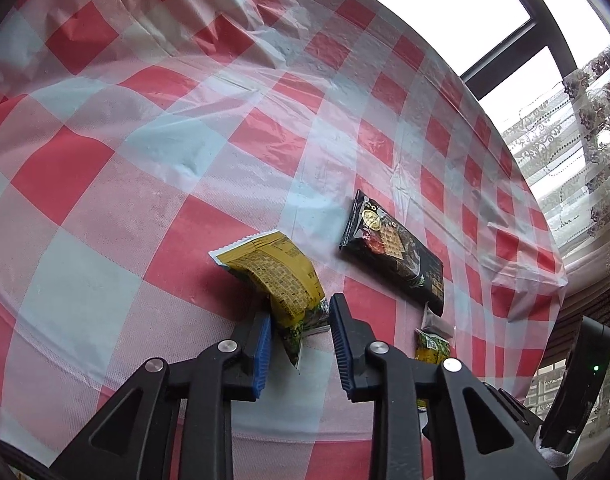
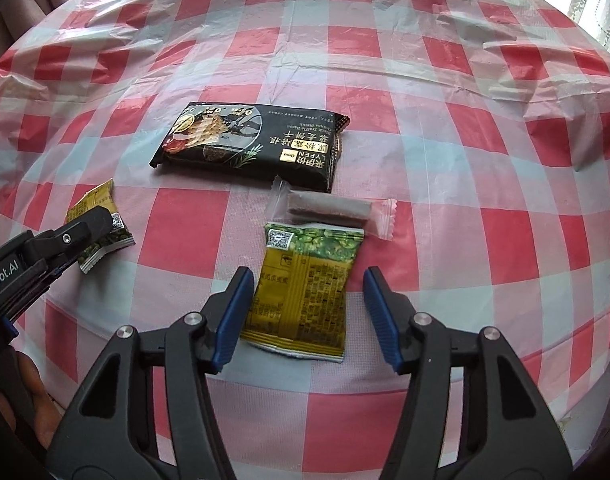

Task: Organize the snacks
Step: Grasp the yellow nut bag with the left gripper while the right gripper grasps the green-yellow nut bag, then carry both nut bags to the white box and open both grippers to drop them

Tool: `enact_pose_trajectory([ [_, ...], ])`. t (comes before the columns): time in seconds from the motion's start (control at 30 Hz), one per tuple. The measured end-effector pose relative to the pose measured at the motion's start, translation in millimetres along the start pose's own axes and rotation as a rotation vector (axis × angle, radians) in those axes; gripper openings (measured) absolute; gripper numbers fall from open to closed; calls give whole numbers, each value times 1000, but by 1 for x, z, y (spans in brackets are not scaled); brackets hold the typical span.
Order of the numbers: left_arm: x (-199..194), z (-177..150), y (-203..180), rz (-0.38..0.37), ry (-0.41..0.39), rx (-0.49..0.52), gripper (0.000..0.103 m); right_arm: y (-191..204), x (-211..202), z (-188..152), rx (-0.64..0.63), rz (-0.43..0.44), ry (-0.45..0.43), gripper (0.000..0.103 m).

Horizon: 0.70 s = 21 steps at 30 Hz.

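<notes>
A crumpled yellow-and-green snack packet (image 1: 273, 272) stands on edge between the blue pads of my left gripper (image 1: 301, 312). It leans on the left pad, and cloth shows between it and the right pad, so the jaws are open. The right wrist view shows that same packet (image 2: 105, 200) under the left gripper (image 2: 99, 222). A second yellow-green packet (image 2: 305, 292) lies flat between the open jaws of my right gripper (image 2: 307, 272), and the right pad stands clear of it. Beyond it lie a clear-wrapped brown bar (image 2: 329, 210) and a black cracker packet (image 2: 253, 144).
A red-and-white checked plastic cloth (image 2: 465, 160) covers the round table, wrinkled at the far side. The table edge (image 1: 549, 240) curves by a window with a lace curtain (image 1: 577, 140). A hand (image 2: 25, 380) shows at lower left.
</notes>
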<state>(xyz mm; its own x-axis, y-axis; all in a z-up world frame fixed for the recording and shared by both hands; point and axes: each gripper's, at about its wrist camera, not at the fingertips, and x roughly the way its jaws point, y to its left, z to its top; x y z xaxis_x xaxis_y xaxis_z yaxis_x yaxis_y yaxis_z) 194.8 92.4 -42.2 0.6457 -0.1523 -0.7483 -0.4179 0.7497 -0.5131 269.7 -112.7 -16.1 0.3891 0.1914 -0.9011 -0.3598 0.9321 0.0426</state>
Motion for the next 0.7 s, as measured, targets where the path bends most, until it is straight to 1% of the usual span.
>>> enact_pose_trajectory([
  [0.03, 0, 0, 0, -3, -4, -1, 29, -2, -2, -1, 2, 0, -3, 47],
  [0.13, 2, 2, 3, -7, -6, -10, 24, -10, -4, -3, 11, 26, -3, 42],
  [0.23, 1, 2, 4, -13, -10, -13, 22, -17, -7, -7, 26, 44, -2, 40],
  [0.4, -3, -1, -5, -9, -24, 30, 21, -33, -14, -15, 57, 72, 0, 40],
  [0.53, -7, -5, -17, -20, -23, 74, 21, -50, -24, -23, 81, 79, -13, 40],
  [0.7, -12, -16, -40, -43, -2, 134, 21, -74, -37, -35, 117, 85, -27, 39],
])
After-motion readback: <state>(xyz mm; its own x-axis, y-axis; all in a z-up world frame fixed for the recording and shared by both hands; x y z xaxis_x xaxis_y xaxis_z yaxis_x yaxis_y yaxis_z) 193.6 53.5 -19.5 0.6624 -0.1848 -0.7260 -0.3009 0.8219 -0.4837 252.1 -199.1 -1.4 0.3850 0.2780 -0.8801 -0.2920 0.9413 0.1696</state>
